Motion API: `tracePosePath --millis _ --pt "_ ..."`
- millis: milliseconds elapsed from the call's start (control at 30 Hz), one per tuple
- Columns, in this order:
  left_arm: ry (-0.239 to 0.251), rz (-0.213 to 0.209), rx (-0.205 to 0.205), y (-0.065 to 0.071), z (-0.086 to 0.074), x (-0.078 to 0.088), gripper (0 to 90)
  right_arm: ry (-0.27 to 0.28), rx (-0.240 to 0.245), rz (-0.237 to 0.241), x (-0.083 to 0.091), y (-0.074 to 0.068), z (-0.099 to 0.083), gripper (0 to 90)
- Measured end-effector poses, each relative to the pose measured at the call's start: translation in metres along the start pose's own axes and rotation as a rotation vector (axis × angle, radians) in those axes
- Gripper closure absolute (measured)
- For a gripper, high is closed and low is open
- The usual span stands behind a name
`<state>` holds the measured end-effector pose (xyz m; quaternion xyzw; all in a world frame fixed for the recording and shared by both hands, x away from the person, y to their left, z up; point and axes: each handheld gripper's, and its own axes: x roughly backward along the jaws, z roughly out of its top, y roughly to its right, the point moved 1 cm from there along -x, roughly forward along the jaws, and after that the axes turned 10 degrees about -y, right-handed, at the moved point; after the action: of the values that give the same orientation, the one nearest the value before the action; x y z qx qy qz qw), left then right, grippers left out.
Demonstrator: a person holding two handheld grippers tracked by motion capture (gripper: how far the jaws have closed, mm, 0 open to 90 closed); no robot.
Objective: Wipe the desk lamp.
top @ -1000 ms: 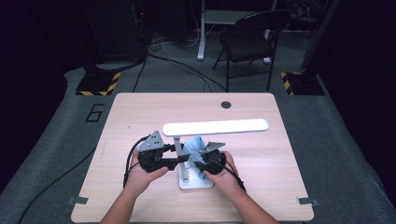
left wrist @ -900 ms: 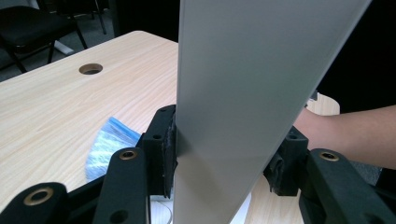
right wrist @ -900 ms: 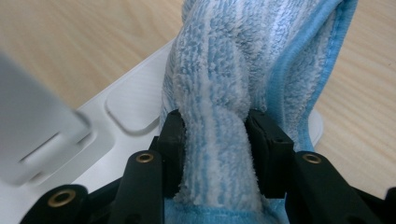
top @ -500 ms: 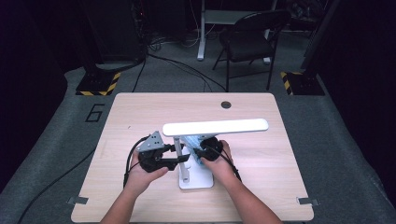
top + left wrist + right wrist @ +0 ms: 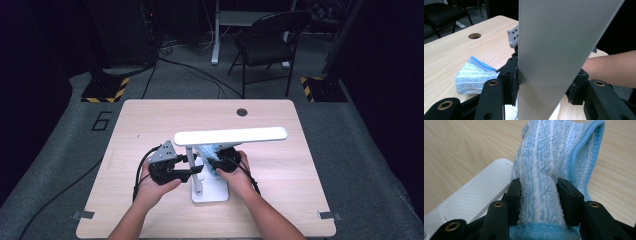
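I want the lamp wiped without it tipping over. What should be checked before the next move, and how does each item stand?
1. Left gripper clamped on the white desk lamp's upright post: ok.
2. Blue striped terry cloth between the right gripper pads: ok, though its jaws have just been opening.
3. Cloth touching the lamp's ribbed white base: cannot tell.
4. Base flat on the light wooden table: ok.
5. Lamp head level: ok.

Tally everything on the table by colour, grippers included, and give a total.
White: 1, the lamp
Blue: 1, the cloth
Black: 2, the left gripper clamped on the lamp's post, and the right gripper, its jaws just opening around the cloth
Total: 4
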<state>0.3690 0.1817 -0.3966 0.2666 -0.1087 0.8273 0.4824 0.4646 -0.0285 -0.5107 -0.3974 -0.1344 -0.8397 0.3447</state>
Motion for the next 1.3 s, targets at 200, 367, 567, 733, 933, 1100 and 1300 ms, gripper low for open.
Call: tracePosePath --millis 200,367,567,733,933,1100,1300 --pt "0.002 0.007 0.004 0.0 -0.001 0.0 52.5 0.015 0.021 -0.007 0.006 -0.006 -0.01 56.1" --pt "-0.005 0.003 -0.001 0.0 0.0 0.0 52.5 0.025 0.038 0.01 0.013 -0.012 -0.02 55.8" --pt "0.0 0.009 0.002 0.0 -0.001 -0.001 52.5 0.013 0.059 0.028 0.023 -0.02 -0.033 55.6" --pt "-0.001 0.003 0.002 0.0 -0.001 -0.002 52.4 0.011 0.074 0.038 0.032 -0.027 -0.045 55.5" --pt "-0.003 0.01 0.003 0.0 -0.001 -0.002 52.4 0.02 0.082 0.065 0.044 -0.036 -0.062 55.5" --pt "-0.003 0.011 0.005 0.0 -0.001 -0.003 52.4 0.013 0.104 0.076 0.053 -0.043 -0.072 55.4" --pt "-0.011 0.006 0.003 0.0 -0.001 -0.003 52.4 -0.033 0.141 0.08 0.062 -0.057 -0.077 53.7"
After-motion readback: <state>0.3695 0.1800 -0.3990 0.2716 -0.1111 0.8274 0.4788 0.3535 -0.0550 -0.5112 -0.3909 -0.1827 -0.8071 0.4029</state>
